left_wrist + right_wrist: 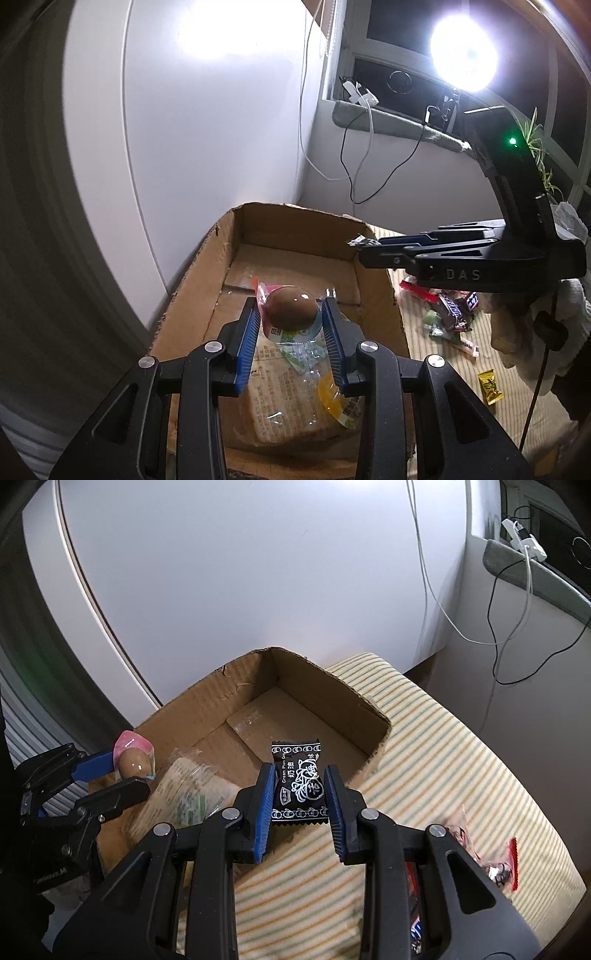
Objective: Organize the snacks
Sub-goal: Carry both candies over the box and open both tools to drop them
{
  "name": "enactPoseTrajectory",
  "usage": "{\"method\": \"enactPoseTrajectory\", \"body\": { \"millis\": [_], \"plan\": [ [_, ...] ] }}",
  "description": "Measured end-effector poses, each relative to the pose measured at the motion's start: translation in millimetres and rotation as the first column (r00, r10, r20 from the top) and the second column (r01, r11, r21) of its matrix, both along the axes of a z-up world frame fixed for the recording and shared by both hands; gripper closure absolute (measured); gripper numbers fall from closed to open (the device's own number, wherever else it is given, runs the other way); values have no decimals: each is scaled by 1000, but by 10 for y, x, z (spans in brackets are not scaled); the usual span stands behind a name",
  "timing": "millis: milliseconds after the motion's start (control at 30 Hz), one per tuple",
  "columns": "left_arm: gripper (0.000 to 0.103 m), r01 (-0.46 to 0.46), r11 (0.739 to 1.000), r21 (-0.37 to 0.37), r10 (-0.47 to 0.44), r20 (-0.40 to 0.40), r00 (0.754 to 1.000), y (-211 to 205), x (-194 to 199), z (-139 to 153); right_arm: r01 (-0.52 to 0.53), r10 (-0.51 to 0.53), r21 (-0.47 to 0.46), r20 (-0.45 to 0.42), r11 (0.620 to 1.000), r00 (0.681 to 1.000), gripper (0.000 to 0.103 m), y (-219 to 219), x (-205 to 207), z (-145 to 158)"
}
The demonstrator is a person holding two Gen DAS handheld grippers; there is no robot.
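The left gripper (pixel 290 325) pinched the slippery, squashable packed egg (pixel 291 308); the right gripper (pixel 300 797) clamped a light, crinkly black candy packet (pixel 299 786) by its sides over the box (pixel 207 705).

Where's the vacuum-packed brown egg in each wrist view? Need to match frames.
Left wrist: vacuum-packed brown egg at lower centre, clamped between the left hand-held gripper pads, above the box.
Right wrist: egg at mid-left edge, at that gripper's tips.
Shared landmark: open brown cardboard box with the clear-wrapped bread pack inside.
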State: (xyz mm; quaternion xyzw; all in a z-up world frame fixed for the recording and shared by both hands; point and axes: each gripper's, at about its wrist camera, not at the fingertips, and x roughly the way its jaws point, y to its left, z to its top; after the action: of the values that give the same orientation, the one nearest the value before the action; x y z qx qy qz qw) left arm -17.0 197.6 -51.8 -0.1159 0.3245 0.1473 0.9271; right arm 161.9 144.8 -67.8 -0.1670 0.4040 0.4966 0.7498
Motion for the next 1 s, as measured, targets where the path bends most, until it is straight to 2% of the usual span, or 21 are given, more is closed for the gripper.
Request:
{"method": "enactPoseTrajectory", "body": {
  "millis": [467, 500, 533, 600, 667, 1000],
  "plan": [
    [68, -5, 1000, -5, 5, -21, 1000, 8, 63, -47, -23, 23, -12, 6, 1000, 1000, 75, 100, -10, -42],
    [65, -7, 1000, -4, 7, -21, 1000, 6, 64, -47, -21, 21, -13, 7, 1000, 1000, 74, 104, -12, -44],
    [56, -9, 1000, -4, 8, -21, 1000, 6, 65, -47, -20, 20, -13, 9, 1000, 1000, 73, 100, -11, -45],
    [47, -16, 1000, -2, 16, -18, 1000, 7, 61, -39, -11, 11, -8, 12, 1000, 1000, 52, 80, -10, -41],
    [47, -16, 1000, -2, 16, -12, 1000, -3, 43, -24, -3, 3, 6, 22, 1000, 1000, 44, 46, -14, -18],
    [47, 0, 1000, 5, 0, 18, 1000, -161, -56, 103, 19, -20, 24, 54, 1000, 998, 44, -164, -35, 95]
  ]
}}
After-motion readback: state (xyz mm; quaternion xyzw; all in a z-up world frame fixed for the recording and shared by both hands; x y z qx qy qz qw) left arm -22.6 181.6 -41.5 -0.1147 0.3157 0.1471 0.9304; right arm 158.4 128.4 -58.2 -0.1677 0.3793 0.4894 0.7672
